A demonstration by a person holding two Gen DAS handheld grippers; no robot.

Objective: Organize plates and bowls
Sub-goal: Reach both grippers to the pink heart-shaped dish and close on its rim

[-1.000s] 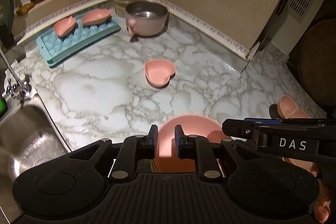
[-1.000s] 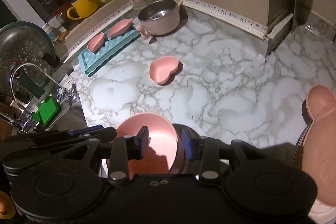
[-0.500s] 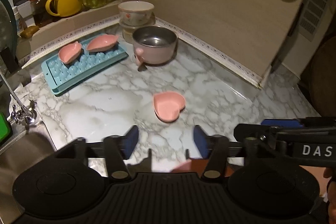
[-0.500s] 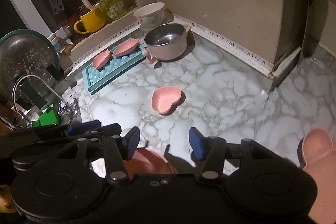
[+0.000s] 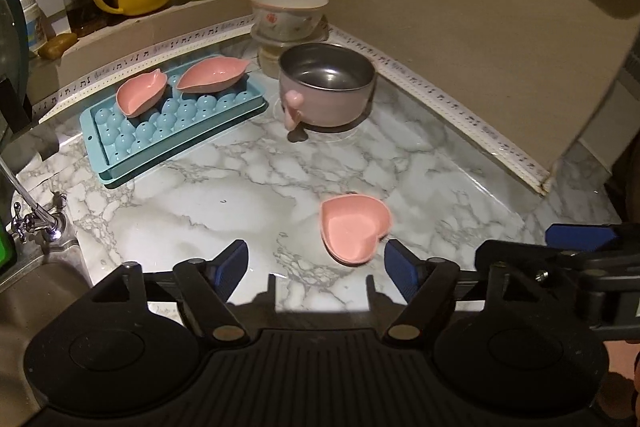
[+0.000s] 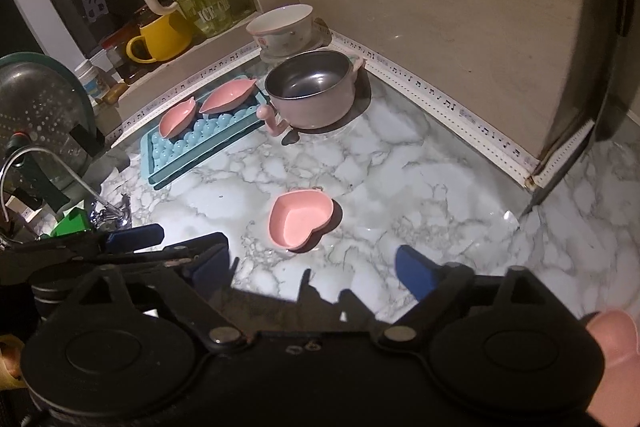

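Heart-shaped pink dish (image 5: pixel 354 230) mid worktop (image 5: pixel 168 211); left tool (image 5: pixel 316 265) and right tool (image 6: pixel 312 267) just opened wide, empty. Risk: both converging, tools could collide or knock dish.

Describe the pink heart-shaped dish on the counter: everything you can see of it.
The heart-shaped dish is a small, shallow bowl in matte pink, probably plastic or melamine, with a low upright wall and flat floor. It is empty and sits right way up, alone on the marble-patterned counter, its point towards the cameras, with a small tab at the far rim. Nothing touches it; it lies just beyond both open grippers, well apart from the steel pot and the blue tray.
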